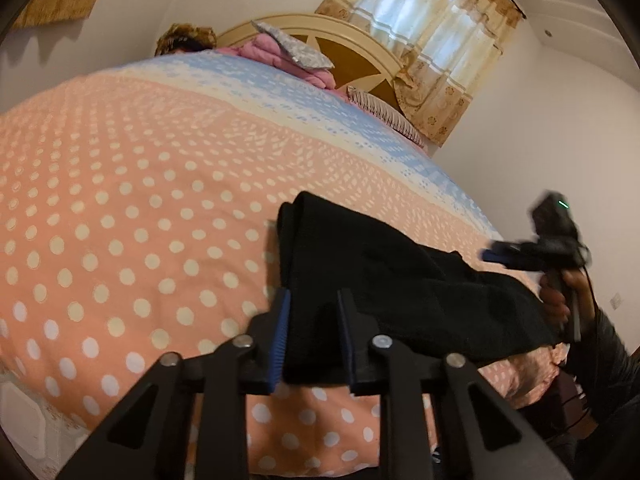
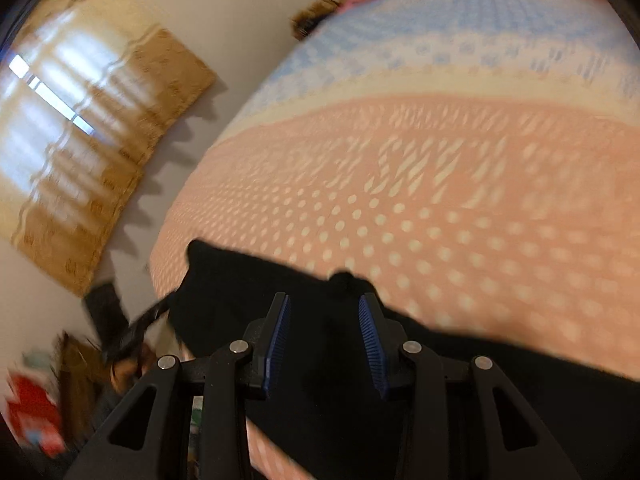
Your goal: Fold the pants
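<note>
Black pants (image 1: 400, 280) lie folded in a long band near the front edge of a bed with a pink dotted cover (image 1: 120, 200). My left gripper (image 1: 313, 342) is shut on the band's near left end, and black cloth fills the gap between its blue pads. In the left wrist view, my right gripper (image 1: 486, 256) hangs over the band's right end in a person's hand (image 1: 556, 304). The right wrist view is blurred. There my right gripper (image 2: 325, 340) stands open above the pants (image 2: 224, 280), with nothing pinched.
At the head of the bed, a pink quilt (image 1: 268, 46), a grey patterned pillow (image 1: 296, 46) and a striped pillow (image 1: 380, 108) lie against the cream headboard (image 1: 360, 52). A curtained window (image 1: 440, 40) is behind it. The bed's front edge runs just under the pants.
</note>
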`<control>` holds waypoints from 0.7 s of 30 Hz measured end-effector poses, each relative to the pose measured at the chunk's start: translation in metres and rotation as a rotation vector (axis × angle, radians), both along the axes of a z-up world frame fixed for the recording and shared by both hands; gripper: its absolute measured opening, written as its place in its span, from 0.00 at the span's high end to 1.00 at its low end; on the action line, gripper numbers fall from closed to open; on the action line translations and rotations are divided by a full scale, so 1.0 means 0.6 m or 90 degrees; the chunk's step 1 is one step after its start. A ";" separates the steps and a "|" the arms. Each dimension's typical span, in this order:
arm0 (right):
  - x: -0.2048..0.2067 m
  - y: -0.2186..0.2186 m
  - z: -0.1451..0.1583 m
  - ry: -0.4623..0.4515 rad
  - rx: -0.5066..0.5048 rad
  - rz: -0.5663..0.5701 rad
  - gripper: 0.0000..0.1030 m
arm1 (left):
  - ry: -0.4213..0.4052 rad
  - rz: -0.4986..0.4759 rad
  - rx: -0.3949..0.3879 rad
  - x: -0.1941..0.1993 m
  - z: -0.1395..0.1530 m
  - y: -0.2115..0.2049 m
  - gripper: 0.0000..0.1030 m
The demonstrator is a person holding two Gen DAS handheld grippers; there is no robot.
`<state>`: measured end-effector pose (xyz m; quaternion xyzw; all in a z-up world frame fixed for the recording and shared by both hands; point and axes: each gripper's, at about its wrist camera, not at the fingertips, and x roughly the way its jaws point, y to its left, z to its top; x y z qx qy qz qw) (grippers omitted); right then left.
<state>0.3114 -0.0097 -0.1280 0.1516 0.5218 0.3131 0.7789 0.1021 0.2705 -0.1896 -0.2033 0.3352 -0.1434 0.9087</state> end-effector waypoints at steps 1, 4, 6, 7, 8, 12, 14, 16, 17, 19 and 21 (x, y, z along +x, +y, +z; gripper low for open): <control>0.015 0.012 -0.015 0.025 0.011 -0.010 0.64 | -0.004 0.001 0.010 0.000 0.004 -0.001 0.83; 0.042 0.023 -0.059 0.085 0.034 -0.014 0.69 | -0.020 -0.002 0.023 -0.003 0.012 -0.003 0.83; 0.038 0.032 -0.063 0.076 0.020 -0.006 0.86 | -0.031 -0.005 0.028 -0.008 0.018 -0.007 0.86; 0.036 0.035 -0.060 0.068 0.019 -0.004 0.88 | -0.033 -0.007 0.028 -0.007 0.018 -0.007 0.86; 0.034 0.034 -0.053 0.058 0.026 -0.005 0.90 | -0.036 -0.008 0.032 -0.005 0.021 -0.008 0.86; 0.033 0.033 0.006 -0.027 0.035 -0.014 0.94 | -0.048 -0.016 0.036 0.007 0.028 -0.012 0.86; 0.036 0.033 0.020 -0.067 -0.017 -0.028 1.00 | -0.046 -0.019 0.055 0.013 0.023 -0.019 0.86; 0.048 0.029 0.011 -0.088 -0.079 -0.049 1.00 | -0.037 -0.015 0.068 0.015 0.013 -0.022 0.86; 0.055 0.025 0.000 -0.077 -0.081 -0.055 1.00 | -0.032 -0.015 0.062 0.016 0.010 -0.020 0.86; 0.046 0.020 -0.009 -0.078 -0.072 -0.038 1.00 | -0.028 -0.007 0.065 0.012 0.010 -0.016 0.86; 0.014 0.025 0.002 -0.102 -0.060 -0.007 0.97 | -0.041 -0.008 0.055 0.005 0.017 -0.007 0.86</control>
